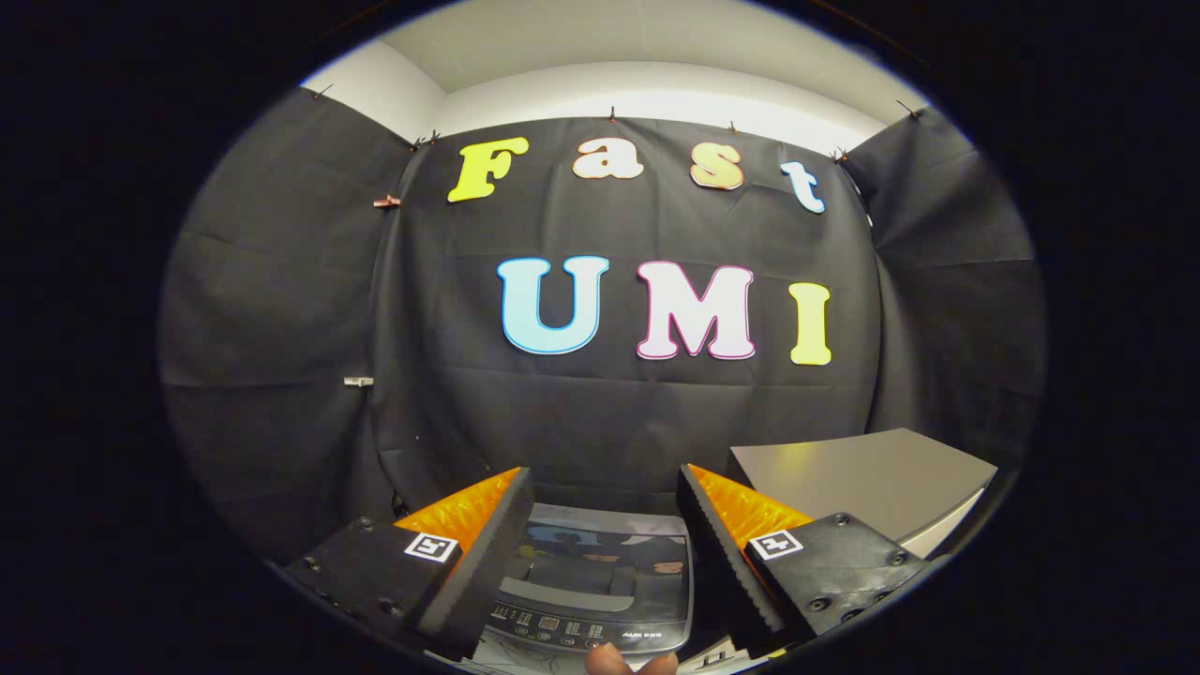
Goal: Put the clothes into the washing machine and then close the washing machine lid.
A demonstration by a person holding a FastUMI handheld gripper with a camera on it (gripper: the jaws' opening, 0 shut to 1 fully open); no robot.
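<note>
My gripper (605, 478) is open, its two fingers spread wide with nothing between them. Below and between the fingers lies the top of a small top-loading washing machine (600, 572), grey, with a dark glossy lid that lies flat and a control panel (562, 626) along its near edge. I see no clothes. A fingertip of a person's hand (619, 661) shows just in front of the control panel.
A grey table surface (862, 483) stands to the right of the washing machine, beyond my right finger. Black cloth walls close the booth behind and on both sides.
</note>
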